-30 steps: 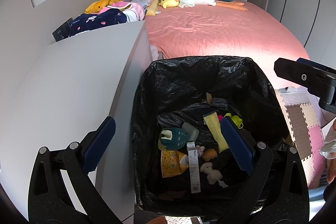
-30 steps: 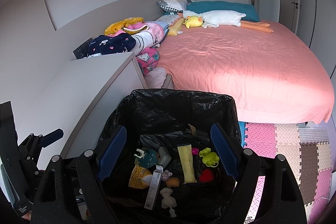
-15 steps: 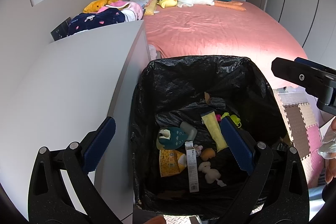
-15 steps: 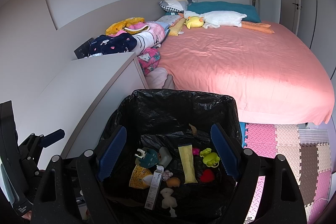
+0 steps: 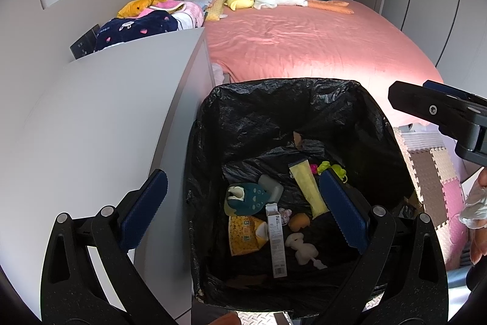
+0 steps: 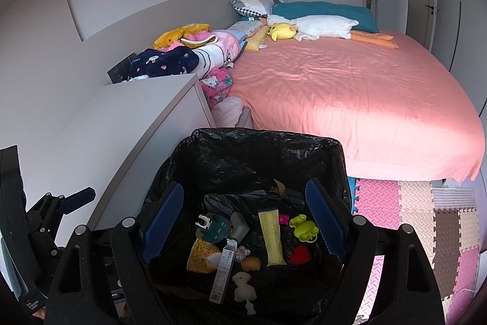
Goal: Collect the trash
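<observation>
A bin lined with a black bag [image 5: 274,99] [image 6: 258,148] stands below both grippers. Inside lie several pieces of trash: a long yellow packet [image 5: 307,188] [image 6: 271,236], a white carton [image 5: 275,239] [image 6: 223,273], a yellow wrapper [image 5: 243,233] [image 6: 202,259], a teal toy [image 5: 249,198] [image 6: 214,229], a green toy [image 6: 304,229] and a red piece [image 6: 300,254]. My left gripper [image 5: 240,209] is open and empty above the bin's left rim. My right gripper [image 6: 243,224] is open and empty over the bin; it also shows in the left wrist view [image 5: 438,108].
A white cabinet [image 5: 100,111] [image 6: 121,124] stands against the bin's left side. A bed with a pink sheet [image 5: 304,44] [image 6: 350,87] lies behind, with plush toys and folded blankets [image 6: 188,57]. Foam floor mats [image 6: 411,212] lie to the right.
The left wrist view has shifted slightly, so the bin sits a little lower and to the left. Both grippers stay open and empty. The trash has not moved.
</observation>
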The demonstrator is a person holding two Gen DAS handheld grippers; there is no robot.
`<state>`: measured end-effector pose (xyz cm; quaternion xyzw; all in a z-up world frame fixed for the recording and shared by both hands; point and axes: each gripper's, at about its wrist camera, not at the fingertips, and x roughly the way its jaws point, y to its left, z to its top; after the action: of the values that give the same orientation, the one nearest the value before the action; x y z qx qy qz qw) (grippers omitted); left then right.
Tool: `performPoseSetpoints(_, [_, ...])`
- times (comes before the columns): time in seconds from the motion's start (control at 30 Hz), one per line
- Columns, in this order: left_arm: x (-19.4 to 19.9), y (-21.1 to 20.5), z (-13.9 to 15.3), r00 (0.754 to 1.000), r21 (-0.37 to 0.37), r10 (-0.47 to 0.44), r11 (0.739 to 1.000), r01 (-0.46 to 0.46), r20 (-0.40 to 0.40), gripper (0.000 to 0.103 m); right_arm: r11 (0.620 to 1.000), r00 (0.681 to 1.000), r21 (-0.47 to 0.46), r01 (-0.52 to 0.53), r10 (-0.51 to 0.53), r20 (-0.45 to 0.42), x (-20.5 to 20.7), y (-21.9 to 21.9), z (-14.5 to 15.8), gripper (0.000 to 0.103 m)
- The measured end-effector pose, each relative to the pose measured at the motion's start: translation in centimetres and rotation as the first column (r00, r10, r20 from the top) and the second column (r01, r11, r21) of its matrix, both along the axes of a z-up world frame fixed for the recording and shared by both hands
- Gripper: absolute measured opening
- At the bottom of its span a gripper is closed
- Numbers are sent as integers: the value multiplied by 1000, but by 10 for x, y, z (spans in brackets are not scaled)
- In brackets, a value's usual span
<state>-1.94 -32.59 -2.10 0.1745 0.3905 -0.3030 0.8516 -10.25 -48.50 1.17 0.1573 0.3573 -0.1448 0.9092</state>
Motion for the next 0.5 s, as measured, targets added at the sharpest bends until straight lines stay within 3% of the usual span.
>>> performPoseSetpoints(0.5, [0, 2, -1, 1000, -10, -14, 1000, 14, 1, 97, 1000, 1000, -2, -4, 4, 2, 0, 3, -2, 83])
